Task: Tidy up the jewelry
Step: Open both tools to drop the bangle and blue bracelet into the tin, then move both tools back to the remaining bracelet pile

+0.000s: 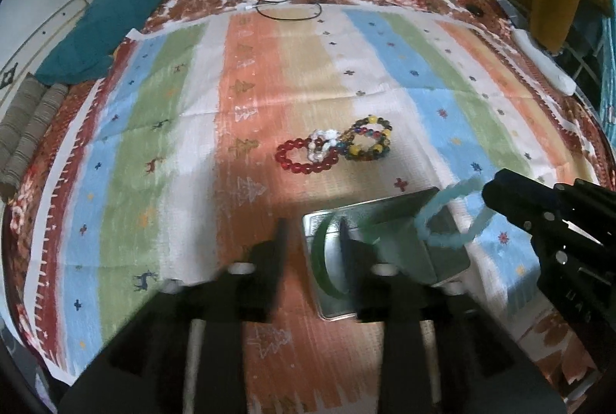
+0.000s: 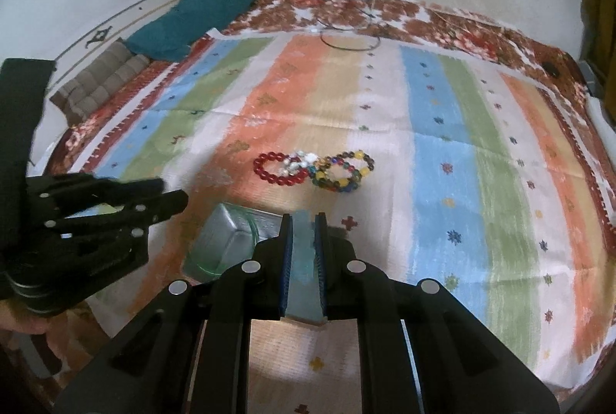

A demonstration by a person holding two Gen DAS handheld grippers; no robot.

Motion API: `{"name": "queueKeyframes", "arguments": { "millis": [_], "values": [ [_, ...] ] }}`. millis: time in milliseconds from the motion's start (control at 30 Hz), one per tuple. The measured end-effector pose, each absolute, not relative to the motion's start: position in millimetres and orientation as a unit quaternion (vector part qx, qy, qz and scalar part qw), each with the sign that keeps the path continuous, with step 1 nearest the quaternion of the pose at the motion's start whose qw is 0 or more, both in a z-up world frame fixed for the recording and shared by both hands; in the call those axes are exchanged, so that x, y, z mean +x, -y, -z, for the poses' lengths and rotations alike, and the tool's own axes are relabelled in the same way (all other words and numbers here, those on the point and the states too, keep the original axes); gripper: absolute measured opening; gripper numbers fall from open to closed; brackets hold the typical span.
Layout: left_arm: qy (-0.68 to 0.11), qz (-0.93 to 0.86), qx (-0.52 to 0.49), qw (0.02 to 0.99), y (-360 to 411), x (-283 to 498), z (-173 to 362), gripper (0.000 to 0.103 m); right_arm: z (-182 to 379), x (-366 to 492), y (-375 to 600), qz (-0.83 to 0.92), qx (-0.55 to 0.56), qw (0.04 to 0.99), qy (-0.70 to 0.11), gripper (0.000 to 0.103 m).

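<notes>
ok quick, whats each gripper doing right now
Left gripper: open, holding nothing, over the metal box.
Right gripper: closed on the light blue bracelet.

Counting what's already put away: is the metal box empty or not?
Not empty. A green bangle lies inside the open metal box; the light blue bracelet hangs from the right gripper above it.
</notes>
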State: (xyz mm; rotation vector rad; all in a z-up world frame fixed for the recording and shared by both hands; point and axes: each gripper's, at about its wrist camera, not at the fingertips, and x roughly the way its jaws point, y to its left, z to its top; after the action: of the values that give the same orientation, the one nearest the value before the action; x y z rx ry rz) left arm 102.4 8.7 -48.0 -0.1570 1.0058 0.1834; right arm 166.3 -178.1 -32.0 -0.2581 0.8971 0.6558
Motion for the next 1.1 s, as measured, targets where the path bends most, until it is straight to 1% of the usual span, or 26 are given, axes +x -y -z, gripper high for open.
{"name": "queueKeyframes", "arguments": {
  "millis": [33,100,200,300,367,433,567,767,833,1100],
  "values": [
    [-0.48,-0.089,-0.075,0.869,-9.7,102.2,47.6,0.032,32.0,168.1,179.5,-0.305,-0.12,0.843,-0.426,0.026],
    [-0.48,-0.091,-0.077,0.869,-11.2,101.5,47.6,0.032,32.1,170.2,181.1,-0.299,-0.119,0.845,-0.428,0.032],
    [-0.481,-0.096,-0.079,0.868,-14.9,101.5,47.9,0.034,32.4,175.2,183.9,-0.292,-0.116,0.845,-0.432,0.033],
    [-0.48,-0.101,-0.084,0.867,-20.6,102.7,46.8,0.037,34.1,183.9,187.1,-0.282,-0.112,0.845,-0.44,0.039],
    [-0.478,-0.105,-0.089,0.867,-25.8,103.9,46.2,0.041,36.0,189.9,188.7,-0.277,-0.109,0.844,-0.447,0.042],
    [-0.478,-0.106,-0.091,0.867,-29.9,105.8,46.2,0.042,37.5,197.2,188.1,-0.274,-0.107,0.841,-0.454,0.045],
    [-0.481,-0.108,-0.09,0.865,-33.3,113.4,48.2,0.048,38.8,208.4,186.0,-0.266,-0.109,0.84,-0.459,0.051],
    [-0.488,-0.114,-0.095,0.86,-41.7,126.4,51.1,0.053,45.5,223.0,178.4,-0.266,-0.112,0.831,-0.475,0.059],
    [-0.486,-0.111,-0.098,0.861,-43.4,132.4,50.3,0.055,47.9,227.1,176.1,-0.264,-0.116,0.829,-0.479,0.064],
    [-0.503,-0.098,-0.081,0.855,-38.3,154.6,60.8,0.057,59.2,249.6,164.2,-0.256,-0.132,0.819,-0.496,0.066]
  ]
}}
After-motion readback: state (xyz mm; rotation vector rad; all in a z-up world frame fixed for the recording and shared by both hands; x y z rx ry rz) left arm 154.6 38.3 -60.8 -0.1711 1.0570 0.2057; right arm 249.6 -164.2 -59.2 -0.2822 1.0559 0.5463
